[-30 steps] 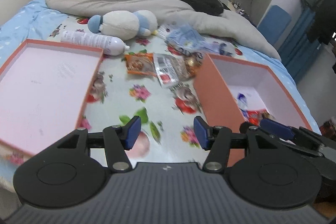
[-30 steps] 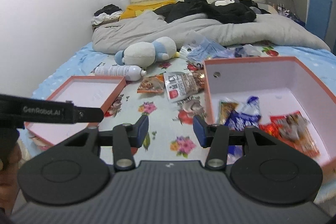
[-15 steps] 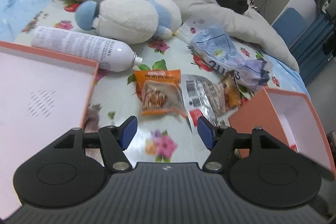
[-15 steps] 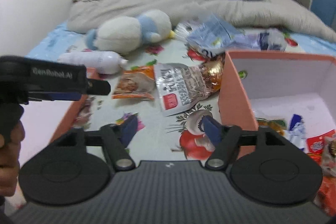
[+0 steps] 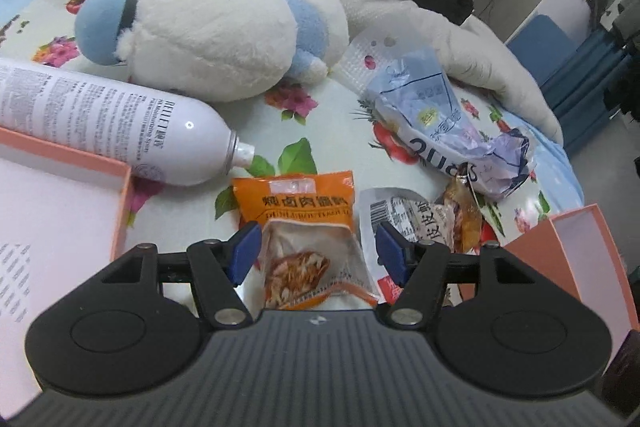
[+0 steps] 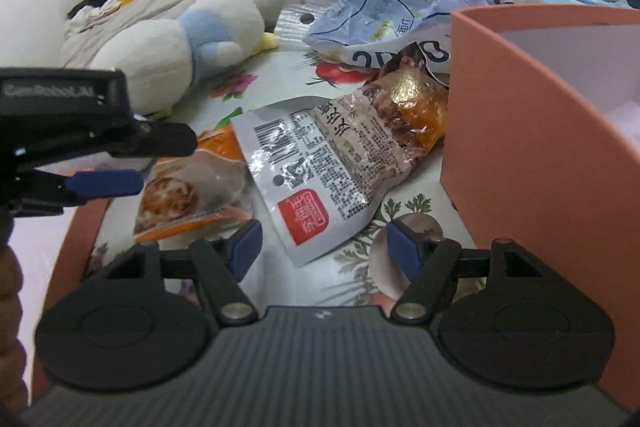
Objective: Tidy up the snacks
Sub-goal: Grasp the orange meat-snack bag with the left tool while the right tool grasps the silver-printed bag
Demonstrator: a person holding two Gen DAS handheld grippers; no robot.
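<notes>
Floral bedsheet [image 5: 320, 131] lies under your left hand-held gripper [image 5: 316, 251], jaws wide and empty, straddling the orange plastic snack packet [image 5: 308, 235], its length running away from you. Your right hand-held gripper [image 6: 324, 247], also wide, angles down at the silver foil snack pouch [image 6: 332, 163] beside the salmon cardboard box [image 6: 520, 131].

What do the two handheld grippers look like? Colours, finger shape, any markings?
Both the left gripper and the right gripper are matte black, with a ribbed dark grey body, two round discs at the sides, silver pivot pins and angled link arms ending in blue pads. From the right wrist view, the left one bears blurred white lettering on its side. No cables visible.
</notes>
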